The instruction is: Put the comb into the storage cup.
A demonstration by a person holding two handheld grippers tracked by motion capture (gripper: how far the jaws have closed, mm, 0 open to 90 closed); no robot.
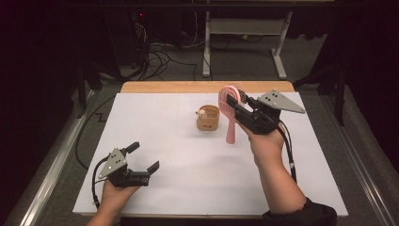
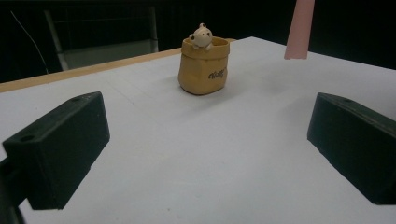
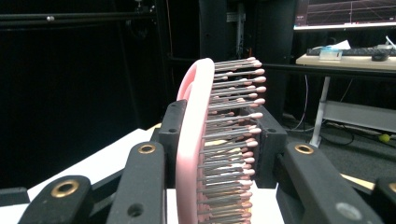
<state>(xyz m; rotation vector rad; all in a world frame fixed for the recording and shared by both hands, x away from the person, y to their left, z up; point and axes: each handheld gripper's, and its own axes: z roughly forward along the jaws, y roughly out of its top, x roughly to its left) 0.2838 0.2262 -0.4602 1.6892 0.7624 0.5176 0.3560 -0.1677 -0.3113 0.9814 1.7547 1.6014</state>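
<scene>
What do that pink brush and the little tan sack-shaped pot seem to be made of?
The pink hairbrush, clamped in the right gripper, looks like smooth, slightly glossy plastic; its bristles look like thin metal pins with pink ball tips. The sack-shaped pot looks like matte ceramic or resin, with soft moulded folds, painted lettering and a small pale figure on its rim.

In the left gripper view, the pink hairbrush [image 2: 299, 29] handle is cut off by the top edge. In the right gripper view, the brush's lower part is cut off by the bottom edge. The lettering on the tan pot [image 2: 204, 66] is too small to read.
</scene>
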